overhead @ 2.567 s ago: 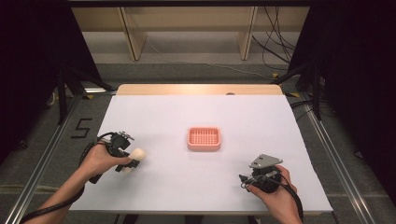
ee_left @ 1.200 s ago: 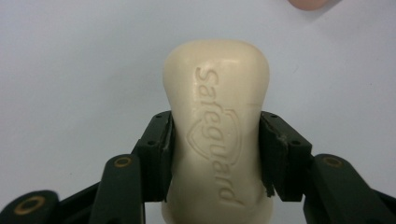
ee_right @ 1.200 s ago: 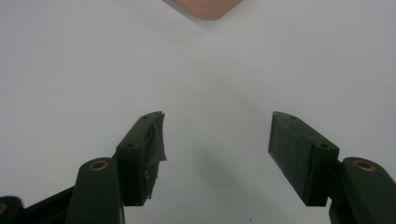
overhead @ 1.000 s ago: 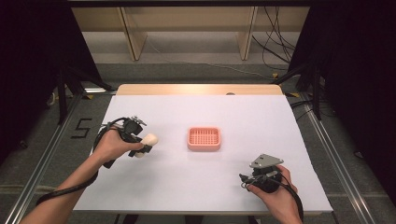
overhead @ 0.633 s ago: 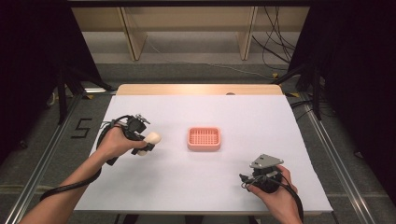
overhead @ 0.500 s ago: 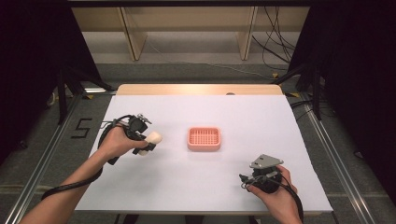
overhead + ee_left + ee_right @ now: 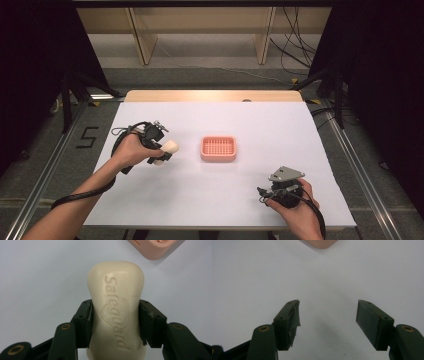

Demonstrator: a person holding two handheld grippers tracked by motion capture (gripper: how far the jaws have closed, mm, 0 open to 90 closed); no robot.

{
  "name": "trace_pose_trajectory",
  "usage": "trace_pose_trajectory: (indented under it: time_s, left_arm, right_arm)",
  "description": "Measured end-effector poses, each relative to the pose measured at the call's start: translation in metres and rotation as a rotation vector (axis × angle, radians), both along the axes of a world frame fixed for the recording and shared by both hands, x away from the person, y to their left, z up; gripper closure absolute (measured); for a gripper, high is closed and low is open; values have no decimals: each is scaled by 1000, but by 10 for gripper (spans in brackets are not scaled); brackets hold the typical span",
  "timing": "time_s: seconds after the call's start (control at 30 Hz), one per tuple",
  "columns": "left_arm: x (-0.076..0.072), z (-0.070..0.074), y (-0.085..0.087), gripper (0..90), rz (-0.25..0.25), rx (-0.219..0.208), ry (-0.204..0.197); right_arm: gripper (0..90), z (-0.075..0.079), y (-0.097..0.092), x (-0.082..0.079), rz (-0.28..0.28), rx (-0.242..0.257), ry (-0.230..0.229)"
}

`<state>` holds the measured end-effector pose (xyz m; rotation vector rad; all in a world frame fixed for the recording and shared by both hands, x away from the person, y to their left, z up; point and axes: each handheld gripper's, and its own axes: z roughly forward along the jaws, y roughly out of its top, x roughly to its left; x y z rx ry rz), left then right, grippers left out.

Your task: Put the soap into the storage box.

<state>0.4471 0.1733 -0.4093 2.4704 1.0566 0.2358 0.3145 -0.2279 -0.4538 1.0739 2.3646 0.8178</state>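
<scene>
A cream bar of soap (image 7: 116,312) stamped "safeguard" is clamped between the jaws of my left gripper (image 7: 116,322), which is shut on it. From above, the left gripper (image 7: 162,152) holds the soap (image 7: 169,148) over the white table, left of a pink soap dish (image 7: 218,148). A corner of that dish (image 7: 155,247) shows at the top of the left gripper view. My right gripper (image 7: 328,320) rests open above bare table, nothing between its pads. Seen from above, the right gripper (image 7: 280,187) sits near the front right.
The white table (image 7: 250,195) has a wooden strip along its far edge (image 7: 215,95). Metal rails run down both sides, and a floor mark "5" (image 7: 87,137) lies to the left. Shelving and cables stand beyond the table.
My left gripper has carried the soap away from the front left, farther up the table and to the right, closer to the pink dish. The right gripper has stayed put.
</scene>
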Motion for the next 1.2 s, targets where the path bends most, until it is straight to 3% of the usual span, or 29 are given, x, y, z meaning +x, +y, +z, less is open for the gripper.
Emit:
trace_pose_trajectory:
  time_s: [0.2,0.27,0.73,1.2]
  left_arm:
    - [3,2,-5,488,-19,14,-2]
    - [3,2,-6,488,-19,12,-8]
    - [8,5,-18,488,-55,39,5]
    - [13,7,-27,488,-83,76,22]
  right_arm:
    - [360,1,0,-2,-16,15,15]
    - [359,0,-1,-1,-5,1,-1]
    - [358,2,-2,-3,-19,9,16]
    - [356,1,-3,-3,-15,4,4]
